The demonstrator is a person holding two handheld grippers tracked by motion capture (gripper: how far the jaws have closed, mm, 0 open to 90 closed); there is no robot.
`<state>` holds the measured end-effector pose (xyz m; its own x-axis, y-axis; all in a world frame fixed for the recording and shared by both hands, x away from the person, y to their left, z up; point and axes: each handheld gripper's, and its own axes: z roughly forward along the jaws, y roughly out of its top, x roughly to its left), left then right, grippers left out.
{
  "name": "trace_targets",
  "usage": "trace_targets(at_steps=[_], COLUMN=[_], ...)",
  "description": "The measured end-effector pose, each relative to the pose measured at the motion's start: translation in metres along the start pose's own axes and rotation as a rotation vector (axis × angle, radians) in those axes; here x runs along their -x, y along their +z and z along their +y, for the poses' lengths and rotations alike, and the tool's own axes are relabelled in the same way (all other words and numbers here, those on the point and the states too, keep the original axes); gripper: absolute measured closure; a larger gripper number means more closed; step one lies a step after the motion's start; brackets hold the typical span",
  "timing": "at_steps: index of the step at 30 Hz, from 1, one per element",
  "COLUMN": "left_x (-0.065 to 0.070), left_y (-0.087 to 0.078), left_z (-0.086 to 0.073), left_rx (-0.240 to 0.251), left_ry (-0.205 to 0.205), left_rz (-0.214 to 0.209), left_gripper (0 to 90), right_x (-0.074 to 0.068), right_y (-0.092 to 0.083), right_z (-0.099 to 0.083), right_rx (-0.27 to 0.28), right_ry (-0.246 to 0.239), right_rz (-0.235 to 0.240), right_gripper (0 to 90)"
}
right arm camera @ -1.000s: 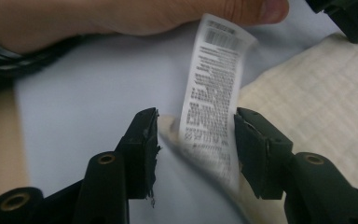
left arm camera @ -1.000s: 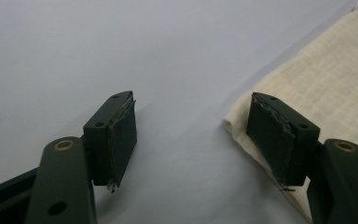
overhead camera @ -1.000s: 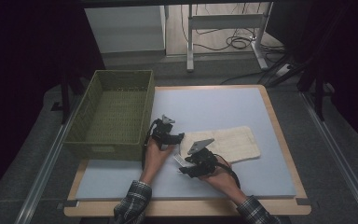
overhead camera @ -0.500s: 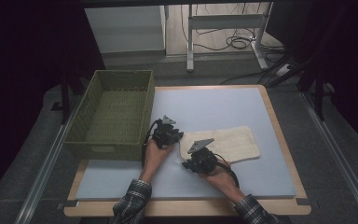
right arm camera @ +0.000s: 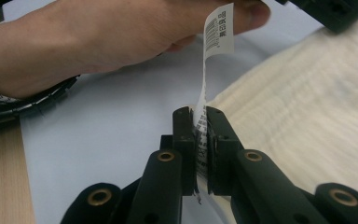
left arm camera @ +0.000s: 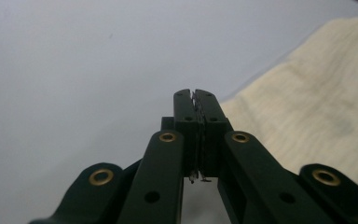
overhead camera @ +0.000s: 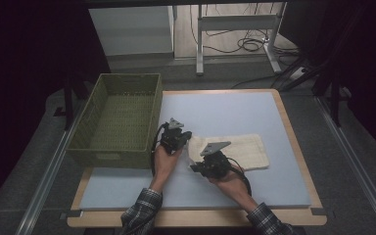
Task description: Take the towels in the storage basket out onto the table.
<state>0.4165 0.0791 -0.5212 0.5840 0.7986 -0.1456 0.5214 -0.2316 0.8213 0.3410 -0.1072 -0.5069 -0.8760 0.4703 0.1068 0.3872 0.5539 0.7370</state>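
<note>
cream folded cloth (overhead camera: pixel 235 149) flat on blue mat, white tag (right arm camera: pixel 218 30) upright

Blue-topped table (overhead camera: pixel 225 105), green basket (overhead camera: pixel 120 120), cream cloth (overhead camera: pixel 242 149)

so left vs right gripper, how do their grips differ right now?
The left gripper is shut at the cloth's corner edge, with only a thin sliver between its jaws; the right gripper is shut on the cloth's white barcode tag. Both are closed at the cloth's left end.

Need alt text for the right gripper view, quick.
The right gripper's black jaws are shut on the white printed care label at the edge of a cream folded cloth lying on the pale blue table mat. The person's left hand crosses above.
</note>
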Motion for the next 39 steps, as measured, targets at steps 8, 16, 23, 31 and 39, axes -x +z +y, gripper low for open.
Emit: trace_targets(at_steps=[8,16,23,31,39], left_x=[0.034,0.059,0.080,0.102,0.124], left_y=[0.013,0.039,0.058,0.078,0.102], left_z=[0.031,0.047,0.061,0.076,0.086], left_rx=[0.032,0.027,0.025,0.017,-0.009], left_ry=[0.097,0.145,0.190,0.237,0.267], left_rz=[-0.017,-0.053,-0.090,-0.124,-0.143], left_gripper=[88.7,88.6,88.6,88.5,88.5], right_x=[0.016,0.035,0.050,0.065,0.077], right_y=[-0.040,-0.073,-0.093,-0.113,-0.129], right_z=[-0.014,-0.037,-0.058,-0.079,-0.098], right_rx=[0.072,0.120,0.141,0.160,0.159], right_ry=[0.044,0.100,0.151,0.201,0.244], right_rz=[-0.041,-0.096,-0.136,-0.176,-0.218], right_gripper=[83.8,83.6,83.6,83.6,83.4])
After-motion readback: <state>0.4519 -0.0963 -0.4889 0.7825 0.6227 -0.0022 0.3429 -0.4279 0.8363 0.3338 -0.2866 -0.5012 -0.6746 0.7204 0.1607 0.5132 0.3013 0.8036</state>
